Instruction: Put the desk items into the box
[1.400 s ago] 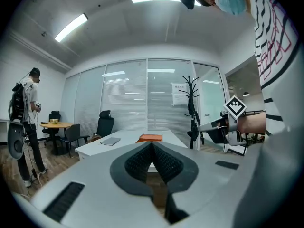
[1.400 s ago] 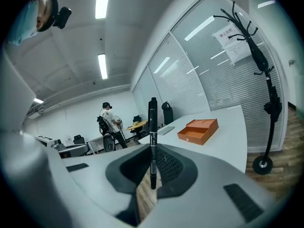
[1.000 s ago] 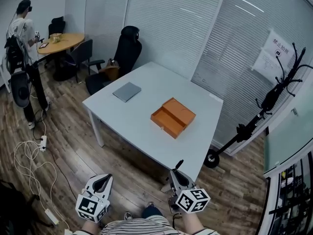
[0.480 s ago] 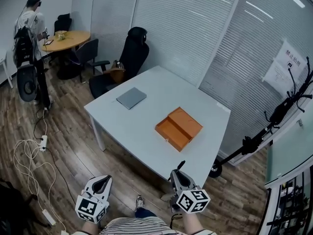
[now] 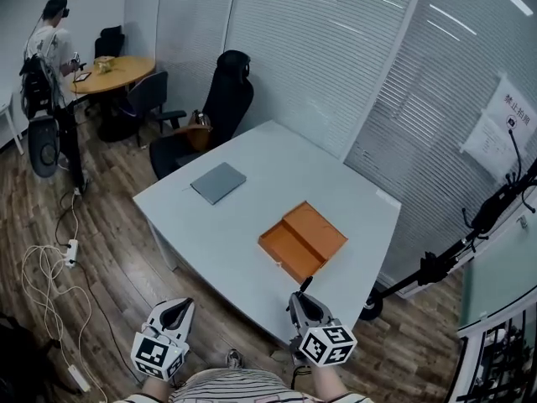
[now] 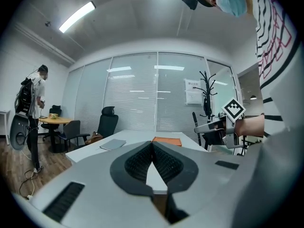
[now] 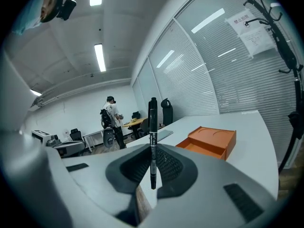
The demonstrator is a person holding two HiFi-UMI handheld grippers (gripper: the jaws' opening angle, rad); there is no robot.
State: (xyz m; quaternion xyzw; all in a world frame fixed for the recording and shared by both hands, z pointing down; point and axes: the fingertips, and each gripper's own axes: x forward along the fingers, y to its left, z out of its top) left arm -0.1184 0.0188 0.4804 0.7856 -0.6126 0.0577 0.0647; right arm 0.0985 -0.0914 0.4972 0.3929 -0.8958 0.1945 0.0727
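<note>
An open orange box (image 5: pixel 302 240) lies on the white table (image 5: pixel 243 225), toward its near right part; the same box (image 7: pixel 209 142) shows in the right gripper view. A grey notebook (image 5: pixel 218 182) rests farther left on the table. My right gripper (image 5: pixel 300 296) is shut on a black pen (image 7: pixel 152 141) that stands upright between its jaws, just short of the table's near corner. My left gripper (image 5: pixel 174 311) hangs over the floor in front of the table, its jaws (image 6: pixel 152 148) closed together with nothing in them.
A black office chair (image 5: pixel 220 99) stands behind the table. A coat rack (image 5: pixel 495 208) leans at the right by the blinds. A person (image 5: pixel 46 65) stands at a round table (image 5: pixel 113 72) far left. Cables and a power strip (image 5: pixel 67 250) lie on the wooden floor.
The view has moved closer to the table; the box now lies nearer to my right gripper. Both grippers keep their pose, the pen still held.
</note>
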